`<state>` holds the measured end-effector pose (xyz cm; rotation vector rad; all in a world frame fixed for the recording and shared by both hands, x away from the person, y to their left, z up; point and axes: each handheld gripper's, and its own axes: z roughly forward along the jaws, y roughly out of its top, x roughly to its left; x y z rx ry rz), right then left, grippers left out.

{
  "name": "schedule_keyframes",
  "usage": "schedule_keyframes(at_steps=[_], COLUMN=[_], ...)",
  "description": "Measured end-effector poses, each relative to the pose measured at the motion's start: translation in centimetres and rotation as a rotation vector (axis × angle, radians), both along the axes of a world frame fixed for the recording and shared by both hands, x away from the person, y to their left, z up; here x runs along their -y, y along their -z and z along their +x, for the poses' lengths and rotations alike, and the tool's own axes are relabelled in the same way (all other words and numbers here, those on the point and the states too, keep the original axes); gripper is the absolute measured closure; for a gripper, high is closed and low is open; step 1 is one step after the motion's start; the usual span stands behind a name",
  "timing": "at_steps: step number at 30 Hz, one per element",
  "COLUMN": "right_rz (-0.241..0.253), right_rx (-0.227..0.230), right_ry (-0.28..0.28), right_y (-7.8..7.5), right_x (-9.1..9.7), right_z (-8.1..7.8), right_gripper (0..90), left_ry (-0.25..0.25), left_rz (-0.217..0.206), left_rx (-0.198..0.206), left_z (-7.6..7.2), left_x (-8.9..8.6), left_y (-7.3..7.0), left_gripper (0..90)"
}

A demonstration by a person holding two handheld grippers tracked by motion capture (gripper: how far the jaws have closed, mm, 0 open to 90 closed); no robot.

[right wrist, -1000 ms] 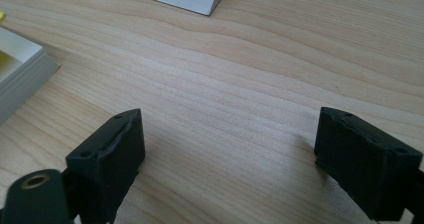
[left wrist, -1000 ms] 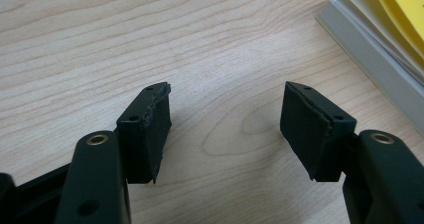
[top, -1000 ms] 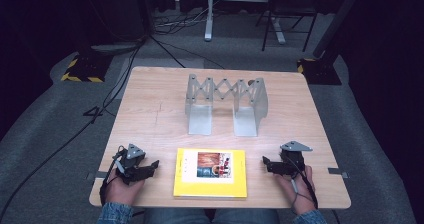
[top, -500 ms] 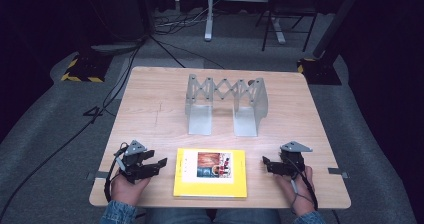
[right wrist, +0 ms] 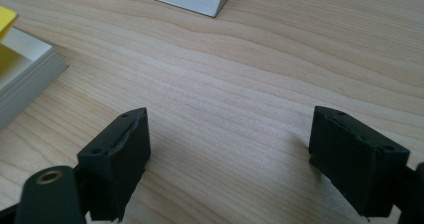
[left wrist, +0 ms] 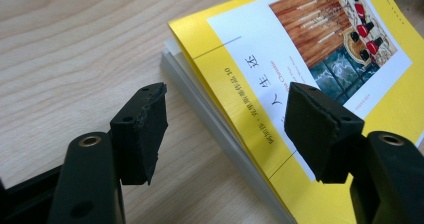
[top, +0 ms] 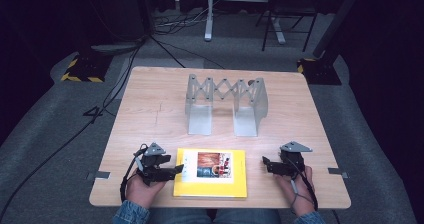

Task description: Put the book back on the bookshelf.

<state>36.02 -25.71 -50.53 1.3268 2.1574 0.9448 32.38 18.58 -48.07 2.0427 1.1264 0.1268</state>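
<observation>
**Left claw lines up on the book's edge**

We take the yellow book [top: 210, 173] as our landmark. It lies flat on the wooden table [top: 150, 104], near the front edge, cover up, between our two hands. Beyond the book, toward the far side of the table, stands the grey expanding file rack [top: 225, 104], its slots open toward us; we judge the book is meant to go there, which would explain why it lies squarely before the rack.

Our left gripper [top: 172, 171] sits at the book's left edge. In the left gripper view its jaws stand wide apart, one over the cover, the other over bare wood just beside the page block [left wrist: 220, 134], so the edge falls between them. Nothing is clamped yet. We think this straddle is there to pinch the cover and pages together once the jaws close.

Our right gripper [top: 266, 163] rests on the table to the right of the book, apart from it, jaws wide and holding nothing. In the right gripper view only wood lies between them, the book's corner [right wrist: 25, 79] off to one side. It appears to wait in reserve.
</observation>
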Motion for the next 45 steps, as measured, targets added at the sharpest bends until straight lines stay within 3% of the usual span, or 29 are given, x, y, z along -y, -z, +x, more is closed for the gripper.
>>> schedule_keyframes(at_steps=[5, 14, 21, 28, 35, 37, 42, 45], right_rz=[0.000, 0.002, 0.002, 0.003, 0.005, 0.006, 0.006, 0.006], right_rx=[0.000, 0.000, 0.000, 0.002, 0.002, 0.002, 0.003, 0.004], right_ry=[0.000, 0.000, -0.001, -0.004, -0.005, -0.005, -0.008, -0.009], right_y=[0.0, 0.0, 0.0, 0.0, 0.0, 0.0, 0.0, 0.0], right_x=[0.0, 0.0, 0.0, 0.0, -0.1, -0.1, -0.1, -0.1], right_z=[0.0, 0.0, 0.0, 0.0, -0.1, -0.1, -0.1, -0.1], right_gripper=[17.0, 17.3, 17.4, 17.9, 18.7, 18.9, 19.5, 19.9], left_ry=[0.021, 0.047, 0.047, 0.045, 0.035, 0.038, 0.028, 0.023], left_rz=[0.010, 0.011, -0.006, 0.054, 0.004, 0.007, 0.003, 0.017], left_rx=[-0.040, -0.074, -0.053, -0.016, 0.027, 0.039, -0.002, 0.006], left_z=[0.3, 0.5, 0.4, -0.1, -0.6, -0.6, -0.3, -0.5], left_x=[0.8, 1.5, 1.5, 2.1, 1.9, 1.9, 1.8, 2.0], left_y=[0.5, 0.7, 0.5, 0.4, -0.5, -0.6, 0.0, -0.1], left_gripper=[34.3, 33.9, 34.5, 33.6, 38.9, 39.7, 43.4, 44.1])
